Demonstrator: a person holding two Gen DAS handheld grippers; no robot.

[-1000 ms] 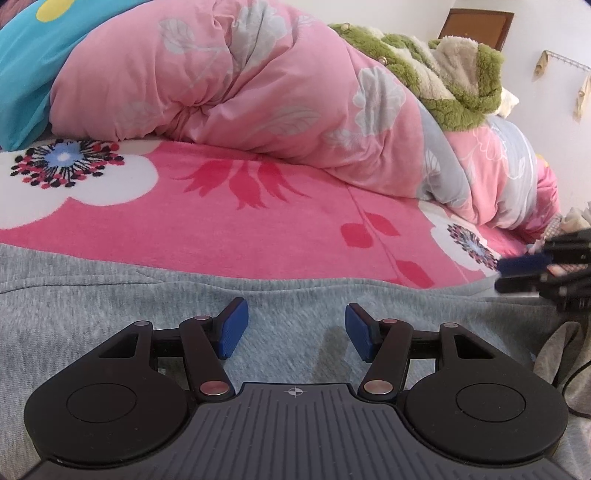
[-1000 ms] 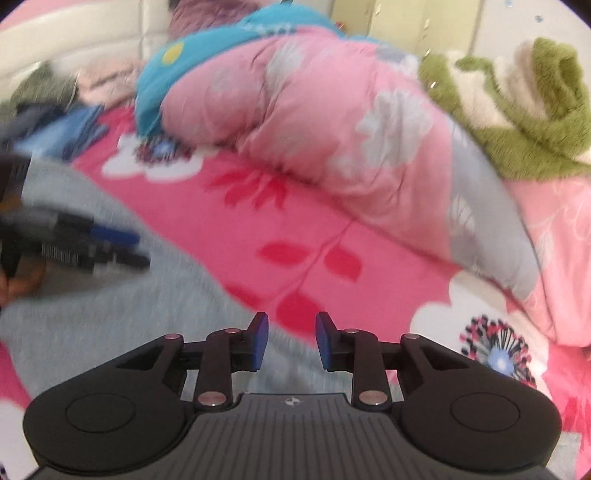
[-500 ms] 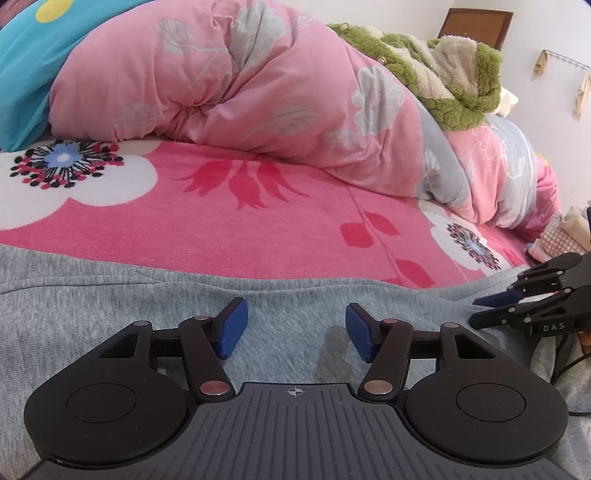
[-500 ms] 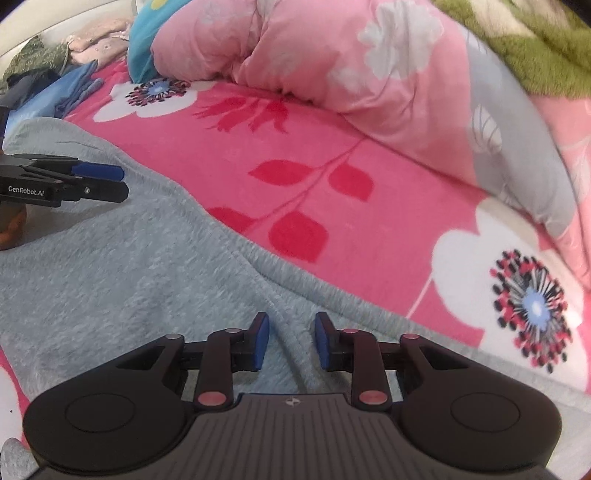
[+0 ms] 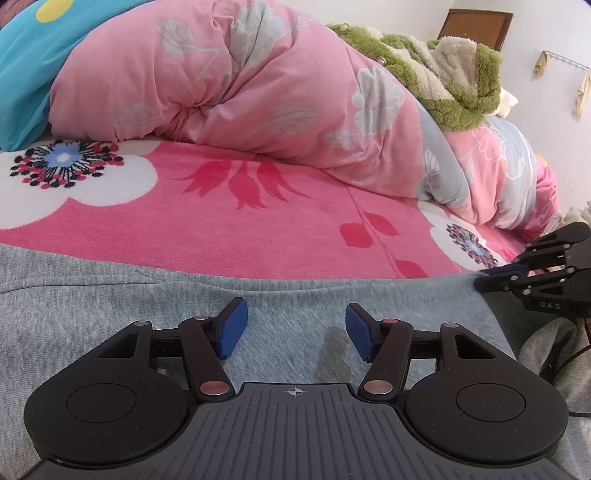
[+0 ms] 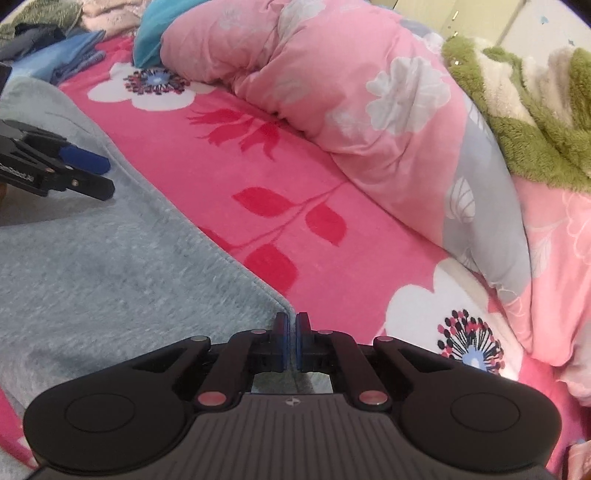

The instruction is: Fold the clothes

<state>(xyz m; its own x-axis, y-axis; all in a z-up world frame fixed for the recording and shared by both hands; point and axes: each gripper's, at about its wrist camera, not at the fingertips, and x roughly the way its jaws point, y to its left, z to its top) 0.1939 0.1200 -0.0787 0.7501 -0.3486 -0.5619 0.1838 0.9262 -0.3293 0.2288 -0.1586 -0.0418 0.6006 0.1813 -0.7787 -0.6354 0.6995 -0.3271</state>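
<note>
- A bed fills both views, covered with a fleecy pink blanket (image 5: 236, 229) printed with red leaves and big white flowers.
- A grey garment (image 5: 295, 299) lies spread flat on the near part of that blanket; its far edge runs across the left wrist view, and its corner (image 6: 284, 301) sits just ahead of the right gripper's fingers.
- Behind it a bunched pink quilt (image 5: 258, 92) with pale grey flowers is heaped along the bed, a turquoise cover (image 5: 26, 62) at its left end and a green and cream fluffy throw (image 5: 443, 74) on top at the right.
- Blue and dark clothes (image 6: 70, 51) are piled at the far left of the bed.
- A white wall (image 5: 546, 29) stands beyond, with a brown wooden panel (image 5: 476, 26) against it.
- The left gripper (image 5: 295, 330) hovers over the grey garment, its blue pads well apart with nothing between them.
- The right gripper (image 6: 291, 341) has just been closing; its pads are now clenched at the garment's corner, though whether cloth is caught between them I cannot tell.
</note>
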